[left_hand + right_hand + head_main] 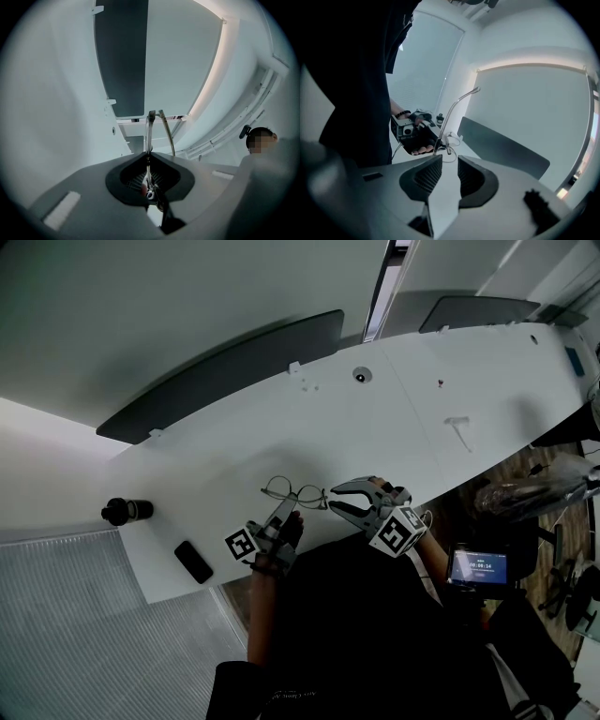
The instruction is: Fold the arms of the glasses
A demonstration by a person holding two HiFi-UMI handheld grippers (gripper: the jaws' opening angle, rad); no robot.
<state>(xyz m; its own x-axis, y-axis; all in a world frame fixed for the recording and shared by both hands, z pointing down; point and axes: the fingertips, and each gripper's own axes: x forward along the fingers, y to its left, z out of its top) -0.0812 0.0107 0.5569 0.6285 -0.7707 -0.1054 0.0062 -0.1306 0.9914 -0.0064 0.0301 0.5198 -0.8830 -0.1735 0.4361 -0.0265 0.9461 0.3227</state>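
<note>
Glasses (293, 491) are held over the near edge of the table (375, 427), pinched on a thin part of the frame by the pressed-together left gripper (287, 508). The right gripper (332, 499) is spread and empty just beside them. The wire frame is judged light, springy and easily bent. The unfolded arm (457, 104) should be taken lightly near its hinge, and lens contact avoided.

The table (375, 427) lies open beyond the glasses (292, 491); phone (193, 562) and bottle (127, 511) sit well left.
</note>
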